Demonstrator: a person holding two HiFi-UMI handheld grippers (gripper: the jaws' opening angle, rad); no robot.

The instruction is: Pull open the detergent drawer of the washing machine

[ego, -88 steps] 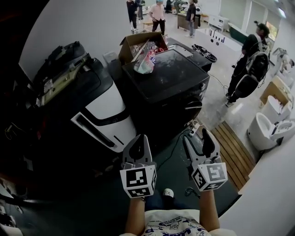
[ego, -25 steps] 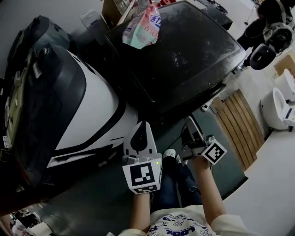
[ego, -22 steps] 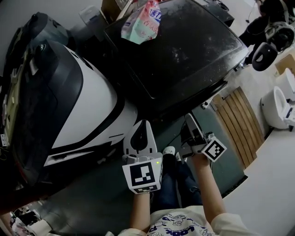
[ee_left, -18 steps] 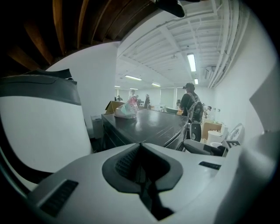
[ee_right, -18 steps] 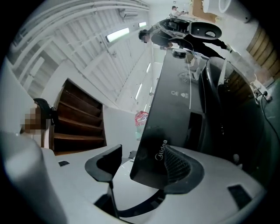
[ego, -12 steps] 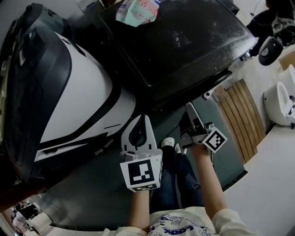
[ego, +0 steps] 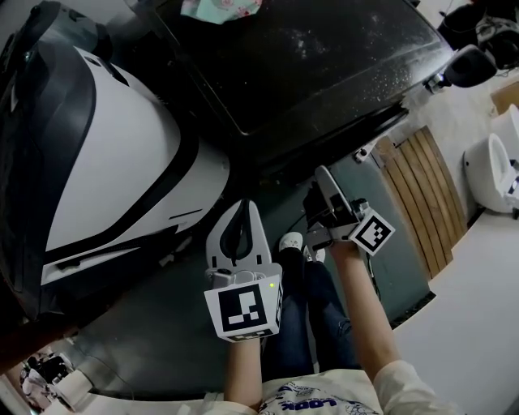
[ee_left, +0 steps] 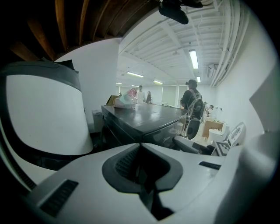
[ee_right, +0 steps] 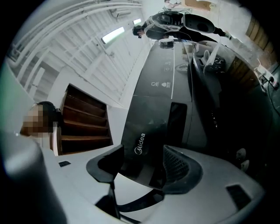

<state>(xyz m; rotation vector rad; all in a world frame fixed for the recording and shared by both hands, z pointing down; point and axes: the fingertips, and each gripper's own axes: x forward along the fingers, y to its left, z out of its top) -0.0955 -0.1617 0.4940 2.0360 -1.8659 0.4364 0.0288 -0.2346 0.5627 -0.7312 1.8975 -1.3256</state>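
- Right gripper view: the right gripper's (ee_right: 142, 157) fingers (ee_right: 179, 166) stand apart and are closing. Nothing is pressed between them, and only the washing machine's front shows in the gap.
- Left gripper view: the left gripper's (ee_left: 140, 148) fingers are together and hold nothing.
- The black washing machine (ee_right: 151, 100) stands just beyond the right fingers, untouched. A dark rectangular inset (ee_right: 177, 118) lies flush in its front panel beside the logo (ee_right: 140, 144); whether that is the detergent drawer cannot be told.
- Head view: both grippers hang low before the machine's front. The left one is near a white-and-black appliance (ego: 122, 154) on the left. A pink-and-green bag (ego: 219, 6) lies on the far part of the machine's top.
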